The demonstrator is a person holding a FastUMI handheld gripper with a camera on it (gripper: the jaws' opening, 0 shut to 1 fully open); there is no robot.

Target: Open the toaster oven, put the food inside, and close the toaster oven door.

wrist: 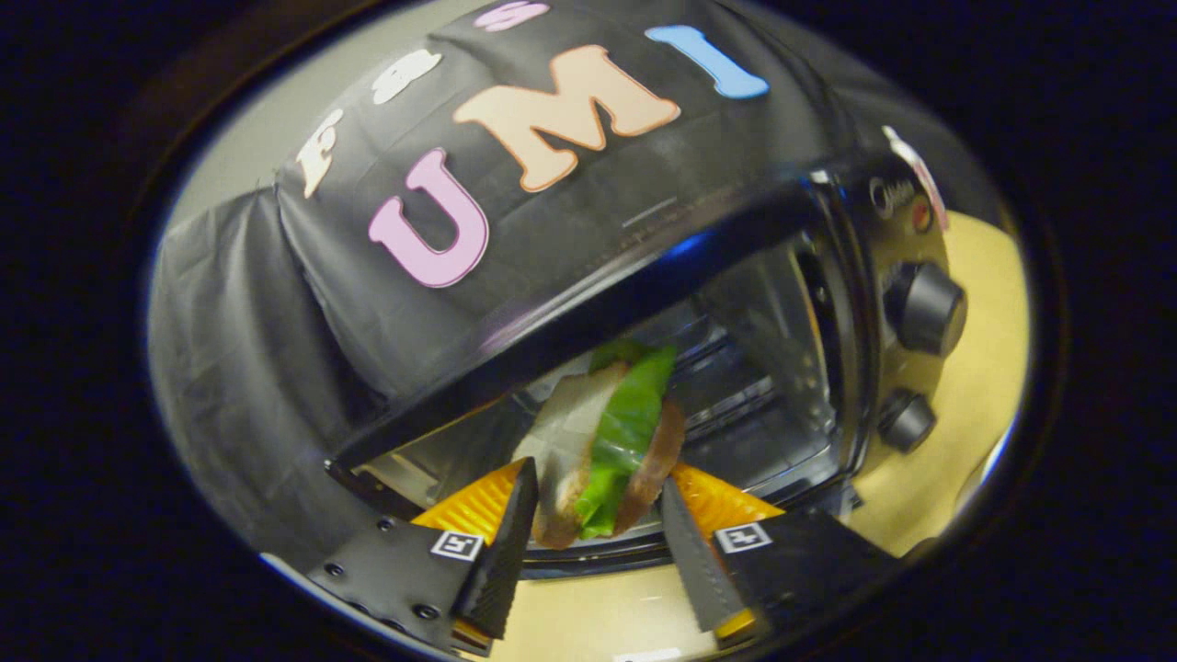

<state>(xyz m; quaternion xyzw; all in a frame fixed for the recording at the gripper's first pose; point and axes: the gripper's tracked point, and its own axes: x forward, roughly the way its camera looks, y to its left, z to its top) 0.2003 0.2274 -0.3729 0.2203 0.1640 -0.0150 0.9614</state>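
Toaster oven (736,303) is standing open just beyond the fingers, its two knobs (924,308) sitting right of the cavity. Sandwich (611,441) with green lettuce is being pinched upright between both fingers, reaching into the oven's mouth. Gripper (593,515) is clamping on the sandwich.

One toaster oven (809,368) with two control knobs (924,308) (both on its side panel), one sandwich (607,441), one hand-held gripper (598,519) with two fingers (501,552), one tabletop (975,386).
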